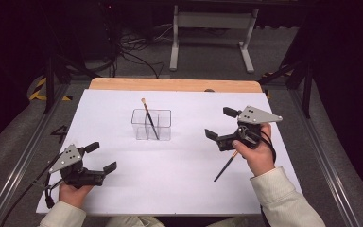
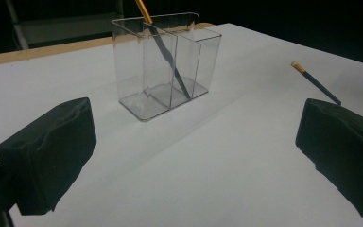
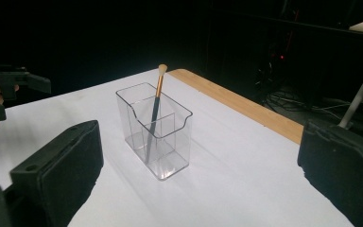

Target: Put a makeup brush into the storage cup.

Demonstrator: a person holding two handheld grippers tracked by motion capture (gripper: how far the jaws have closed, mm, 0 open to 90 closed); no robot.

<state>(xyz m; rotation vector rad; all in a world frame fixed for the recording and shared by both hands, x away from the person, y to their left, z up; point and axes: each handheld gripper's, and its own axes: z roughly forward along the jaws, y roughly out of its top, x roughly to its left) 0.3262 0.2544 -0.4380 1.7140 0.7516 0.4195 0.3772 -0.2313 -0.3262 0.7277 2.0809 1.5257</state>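
A clear plastic organiser, rectangular and split by inner walls into compartments, stands near the middle of the white table; one brush leans inside it, dark handle down, gold ferrule and pale bristle tip above the rim. A second brush, slender with a dark handle, lies flat on the table just below the right gripper, partly beneath the hand that holds it, well apart from the organiser. The right gripper's black padded jaws are spread, holding nothing. The left gripper, at the table's near left corner, likewise has its jaws spread and empty.
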